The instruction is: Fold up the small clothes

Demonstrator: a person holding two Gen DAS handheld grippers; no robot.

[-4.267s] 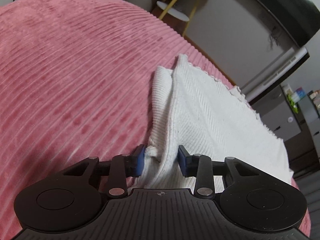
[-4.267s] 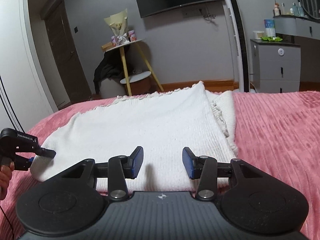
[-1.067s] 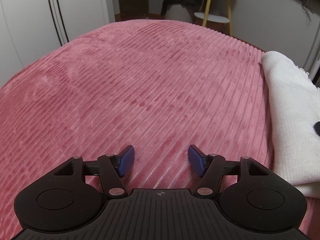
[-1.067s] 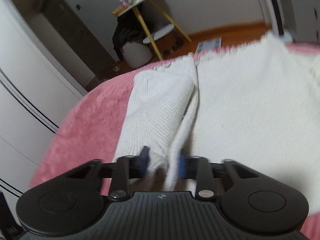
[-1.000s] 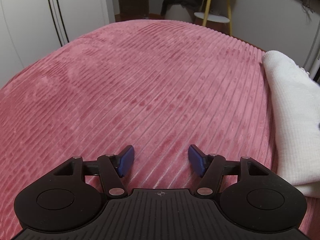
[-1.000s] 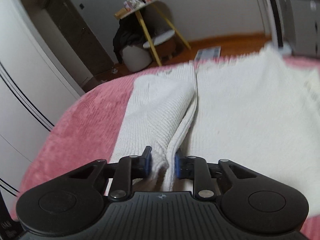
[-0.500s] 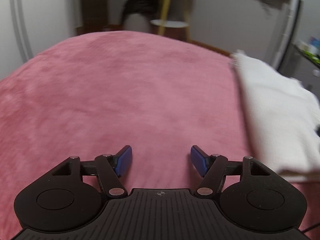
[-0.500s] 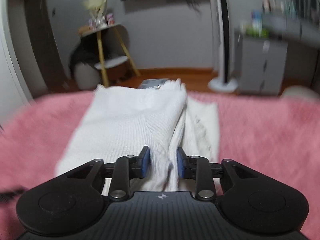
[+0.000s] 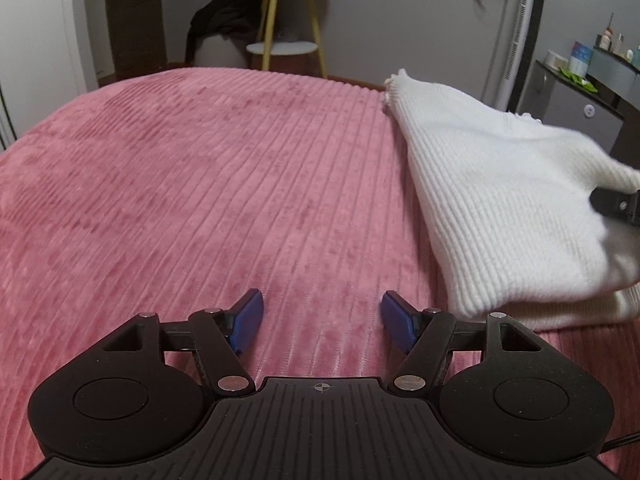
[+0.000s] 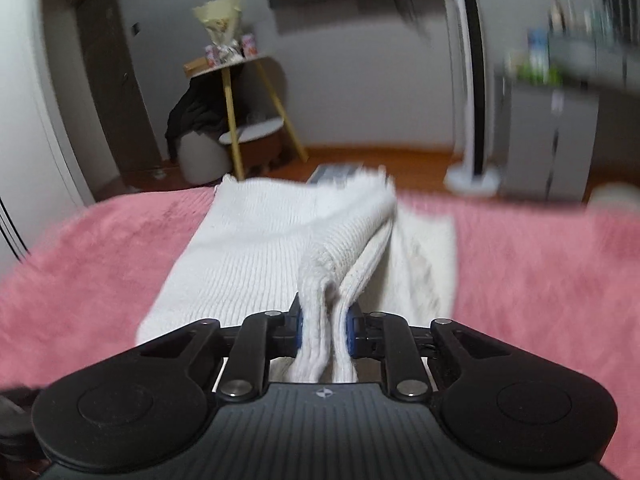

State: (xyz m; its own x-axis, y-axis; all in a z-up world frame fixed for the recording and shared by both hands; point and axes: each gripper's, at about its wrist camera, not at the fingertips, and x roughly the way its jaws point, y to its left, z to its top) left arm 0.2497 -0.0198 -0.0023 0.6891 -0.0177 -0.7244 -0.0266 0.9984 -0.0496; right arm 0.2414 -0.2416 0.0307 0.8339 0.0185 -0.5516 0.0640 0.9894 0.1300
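Between right tongs [image 10: 323, 334], knit garment [image 10: 280, 248] now tighter.

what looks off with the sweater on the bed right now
Nothing is damaged. The white sweater is only part folded: the closing right gripper pinches a bunched edge, lifting it into a ridge. The left gripper is open over bare pink bedspread.

No legible text, label, brand, number or sign is found in either view. A small cross-in-circle mark is moulded on the housing of the left gripper [image 9: 321, 322] and of the right gripper [image 10: 323, 334]; no lettering accompanies it. Printed packaging on the side table [image 10: 224, 65] and on the dresser [image 9: 580, 80] is too small and blurred to be read.
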